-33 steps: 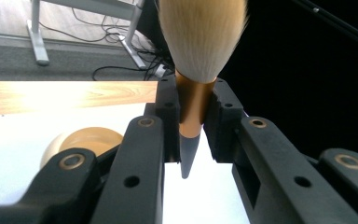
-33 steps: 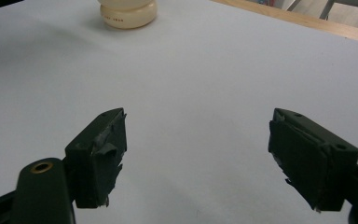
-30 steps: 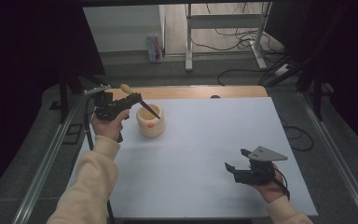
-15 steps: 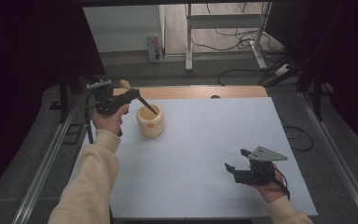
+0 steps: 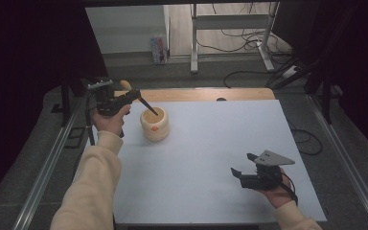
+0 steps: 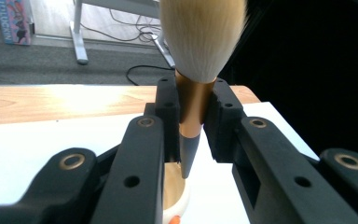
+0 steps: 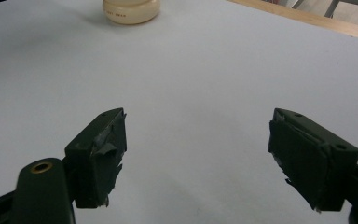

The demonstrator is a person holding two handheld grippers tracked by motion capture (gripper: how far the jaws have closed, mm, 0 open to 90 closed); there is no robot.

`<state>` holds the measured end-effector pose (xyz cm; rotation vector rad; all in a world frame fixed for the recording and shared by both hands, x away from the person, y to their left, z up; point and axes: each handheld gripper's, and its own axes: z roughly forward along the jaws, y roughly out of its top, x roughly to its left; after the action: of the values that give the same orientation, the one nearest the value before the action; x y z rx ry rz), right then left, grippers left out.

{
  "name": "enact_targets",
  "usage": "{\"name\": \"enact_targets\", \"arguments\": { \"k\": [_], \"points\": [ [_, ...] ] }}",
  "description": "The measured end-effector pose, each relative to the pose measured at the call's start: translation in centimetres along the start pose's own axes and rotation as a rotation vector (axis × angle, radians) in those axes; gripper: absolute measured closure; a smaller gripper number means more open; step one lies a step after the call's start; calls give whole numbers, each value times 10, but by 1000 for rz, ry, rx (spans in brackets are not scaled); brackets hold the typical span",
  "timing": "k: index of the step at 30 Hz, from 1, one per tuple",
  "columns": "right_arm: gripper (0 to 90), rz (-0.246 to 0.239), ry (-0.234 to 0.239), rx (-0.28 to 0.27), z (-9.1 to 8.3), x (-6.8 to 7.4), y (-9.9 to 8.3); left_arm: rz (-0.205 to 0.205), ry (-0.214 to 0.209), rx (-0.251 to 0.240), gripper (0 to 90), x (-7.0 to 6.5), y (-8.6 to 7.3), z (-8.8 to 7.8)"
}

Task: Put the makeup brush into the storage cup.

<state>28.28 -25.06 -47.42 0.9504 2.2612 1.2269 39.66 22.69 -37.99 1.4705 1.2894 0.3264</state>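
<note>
Left tool [image 5: 127, 97] clamped on brush [image 6: 196, 70] by its copper collar, handle tip angled down into cream pot [image 5: 154, 125] at worktop's [image 5: 211, 158] far left, likely for stowing; right tool [image 7: 198, 158] gaping, empty, waiting nearside.

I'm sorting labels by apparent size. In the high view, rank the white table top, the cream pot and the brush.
1. White table top
2. Cream pot
3. Brush, held in the left tongs; close to the pot in length, slimmer.

No legible text; pot's [image 7: 131, 10] small print blurred.
</note>
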Motion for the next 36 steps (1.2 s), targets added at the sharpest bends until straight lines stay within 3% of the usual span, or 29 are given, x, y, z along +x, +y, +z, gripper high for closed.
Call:
{"name": "enact_targets", "arguments": {
  "k": [9, 14, 26, 36],
  "points": [
    [193, -1, 1, 3, 0, 0, 0, 8, 26, 17, 781, 3, -2, 7],
    [193, -9, 2, 5, 1, 0, 0, 33, 42, 34, 781, 4, -6, 14],
    [193, -17, -4, 8, 0, 0, 0, 13, 68, 60, 780, 9, -19, 31],
    [192, -28, -5, 14, 1, 0, -1, 28, 76, 94, 779, 8, -29, 44]
  ]
}}
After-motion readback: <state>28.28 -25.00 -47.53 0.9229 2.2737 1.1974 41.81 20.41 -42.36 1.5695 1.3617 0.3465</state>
